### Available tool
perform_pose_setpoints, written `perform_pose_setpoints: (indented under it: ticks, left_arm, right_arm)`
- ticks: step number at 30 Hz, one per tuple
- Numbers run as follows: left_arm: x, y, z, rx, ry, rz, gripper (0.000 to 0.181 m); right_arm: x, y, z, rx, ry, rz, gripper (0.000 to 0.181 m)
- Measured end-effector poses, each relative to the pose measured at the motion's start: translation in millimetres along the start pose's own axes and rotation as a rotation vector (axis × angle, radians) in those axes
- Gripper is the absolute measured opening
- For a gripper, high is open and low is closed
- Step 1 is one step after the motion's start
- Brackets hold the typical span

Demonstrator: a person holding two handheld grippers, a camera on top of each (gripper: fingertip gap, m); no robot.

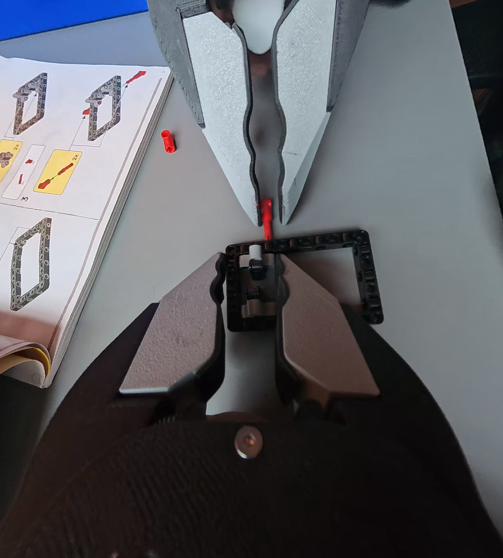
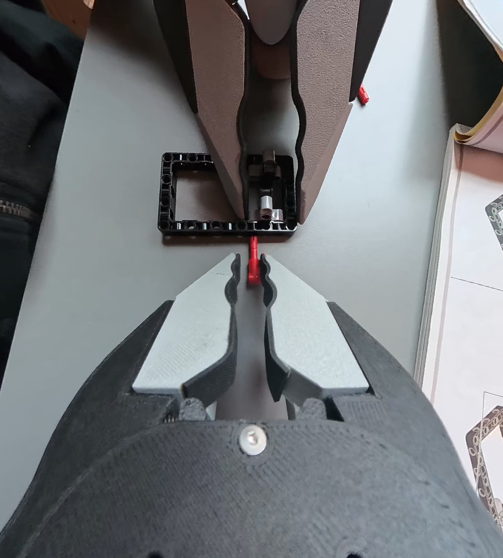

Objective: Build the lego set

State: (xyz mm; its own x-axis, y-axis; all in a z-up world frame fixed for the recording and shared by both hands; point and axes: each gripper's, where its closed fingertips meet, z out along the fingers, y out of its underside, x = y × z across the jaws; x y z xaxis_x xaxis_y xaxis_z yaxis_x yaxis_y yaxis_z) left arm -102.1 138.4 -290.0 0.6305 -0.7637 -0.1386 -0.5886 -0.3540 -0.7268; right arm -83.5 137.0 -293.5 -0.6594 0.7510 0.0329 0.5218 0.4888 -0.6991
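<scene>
Lego frame (image 1: 362, 271), black and rectangular, lies near your table's (image 1: 395, 151) edge, left of the open booklet (image 2: 486, 271) in your right view. Your left gripper (image 1: 251, 271) clamps its end holding grey connectors (image 2: 267, 208); your right gripper (image 2: 250, 259) pinches a red pin (image 2: 253, 262) touching the frame's long side.

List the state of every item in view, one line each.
Black frame: flat on the table, held at one end.
Left gripper: shut on the black frame.
Red axle pin: tip at a hole in the frame's long side.
Right gripper: jaws narrowly apart around the red axle pin; grip unclear.
Red connector: loose on the table.
Instruction booklet: open.
</scene>
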Motion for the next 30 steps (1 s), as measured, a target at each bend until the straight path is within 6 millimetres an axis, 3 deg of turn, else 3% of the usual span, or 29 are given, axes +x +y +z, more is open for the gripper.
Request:
perform_pose_setpoints:
  ticks: [3, 7, 12, 18, 20, 23, 30]
  left_arm:
    - [-0.1, 0.0, 0.1, 0.0, 0.007, -0.003, 0.031]
    - [0.1, 0.2, -0.2, 0.0, 0.012, 0.001, 0.031]
    - [0.4, 0.4, -0.1, -0.001, 0.035, 0.0, 0.031]
    - [2.6, 0.1, -2.1, 0.006, 0.065, 0.0, 0.041]
    - [3.0, -2.5, -5.2, 0.022, 0.068, -0.013, 0.041]
    - [3.7, -13.0, -12.6, 0.055, 0.072, -0.04, 0.039]
    - [6.5, -26.7, -7.3, -0.02, 0.115, -0.13, 0.026]
  right_arm:
    - [1.3, 0.8, -0.6, 0.005, 0.008, -0.01, 0.005]
    - [3.7, 5.9, -5.3, -0.005, 0.018, 0.004, 0.018]
    - [11.3, 10.9, -16.4, 0.025, 0.019, 0.061, 0.016]
    - [8.9, 9.1, -8.0, 0.018, 0.025, -0.003, 0.019]
    - [6.4, 8.3, -7.1, 0.022, 0.01, -0.024, 0.006]
    - [6.0, 8.5, -7.9, 0.017, 0.029, -0.057, 0.006]
    - [13.1, -17.0, -30.3, 0.136, 0.266, -0.264, 0.005]
